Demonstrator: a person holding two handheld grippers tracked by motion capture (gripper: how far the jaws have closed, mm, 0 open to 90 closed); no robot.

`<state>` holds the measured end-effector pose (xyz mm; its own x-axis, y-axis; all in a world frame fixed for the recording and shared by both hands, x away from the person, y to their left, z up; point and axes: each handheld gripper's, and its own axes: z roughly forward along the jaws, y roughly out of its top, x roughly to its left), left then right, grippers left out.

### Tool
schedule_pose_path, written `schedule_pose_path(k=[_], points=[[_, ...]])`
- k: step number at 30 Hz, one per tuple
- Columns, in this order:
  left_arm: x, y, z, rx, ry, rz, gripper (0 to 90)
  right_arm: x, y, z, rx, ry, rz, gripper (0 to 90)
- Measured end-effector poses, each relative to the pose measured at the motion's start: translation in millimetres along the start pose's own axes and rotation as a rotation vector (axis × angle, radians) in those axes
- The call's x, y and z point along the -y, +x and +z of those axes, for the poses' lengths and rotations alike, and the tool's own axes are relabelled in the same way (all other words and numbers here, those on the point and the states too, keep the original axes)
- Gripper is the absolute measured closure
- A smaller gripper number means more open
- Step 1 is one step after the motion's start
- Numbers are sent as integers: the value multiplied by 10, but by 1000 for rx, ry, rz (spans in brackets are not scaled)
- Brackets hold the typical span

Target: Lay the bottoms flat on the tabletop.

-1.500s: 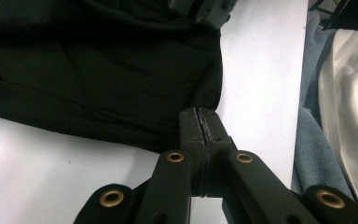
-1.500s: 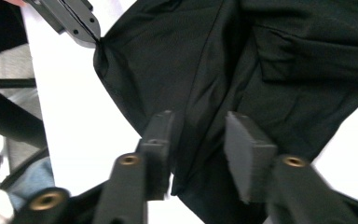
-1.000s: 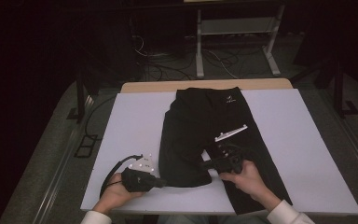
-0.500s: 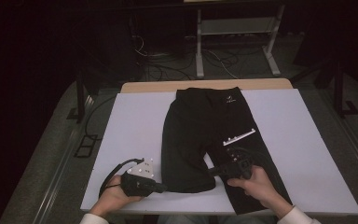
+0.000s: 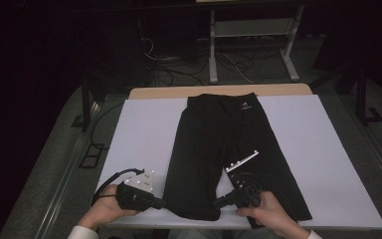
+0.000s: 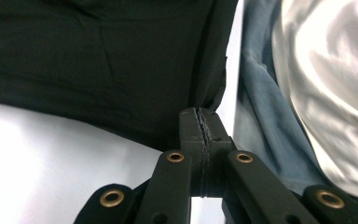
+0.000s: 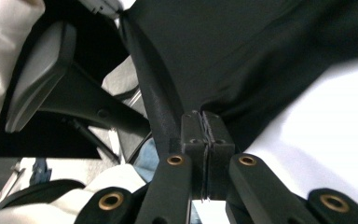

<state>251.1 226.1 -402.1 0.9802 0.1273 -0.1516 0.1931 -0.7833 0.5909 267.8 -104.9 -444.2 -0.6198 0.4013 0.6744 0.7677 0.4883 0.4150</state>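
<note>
High view | both jaws pinch trousers (image 5: pixel 219 149) hem at table (image 5: pixel 144 129) near edge

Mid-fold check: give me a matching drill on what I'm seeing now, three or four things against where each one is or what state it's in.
Things:
1. left gripper
2. right gripper
3. black trousers
4. white logo

Places or states:
A. spread flat on the white table, waistband at the far side
B. shut on the outer side of the near left leg hem
C. printed near the waistband
D. shut on the inner side of that hem, between the legs

Pairs: 1-B, 2-D, 3-A, 4-C
</note>
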Motion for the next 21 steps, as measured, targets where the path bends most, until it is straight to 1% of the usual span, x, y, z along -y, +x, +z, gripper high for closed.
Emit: schedule_pose_path(k=[3,7,10,12,13,15,16,18,20,21], points=[[88,-19,-10,19,15,-8,892,4,50,93,-11,25,-11,881],[154,-36,-21,26,20,-14,892,5,83,199,-21,54,-17,882],[169,-34,-20,30,12,-24,891,5,91,235,-23,59,-26,881],[165,-23,-15,23,6,-47,869,6,97,237,-22,57,-33,875],[164,-11,-14,23,5,-70,803,7,97,228,-18,51,-42,863],[164,0,-2,10,-11,-98,687,8,91,189,-17,22,-65,785],[164,6,6,11,-23,-108,639,5,93,164,-10,6,-79,742],[157,14,20,3,-50,-127,551,2,97,110,13,-24,-107,706],[142,26,33,-2,-71,-141,474,-3,103,55,38,-51,-137,640],[135,29,36,-2,-78,-147,435,-5,110,19,61,-65,-158,606]])
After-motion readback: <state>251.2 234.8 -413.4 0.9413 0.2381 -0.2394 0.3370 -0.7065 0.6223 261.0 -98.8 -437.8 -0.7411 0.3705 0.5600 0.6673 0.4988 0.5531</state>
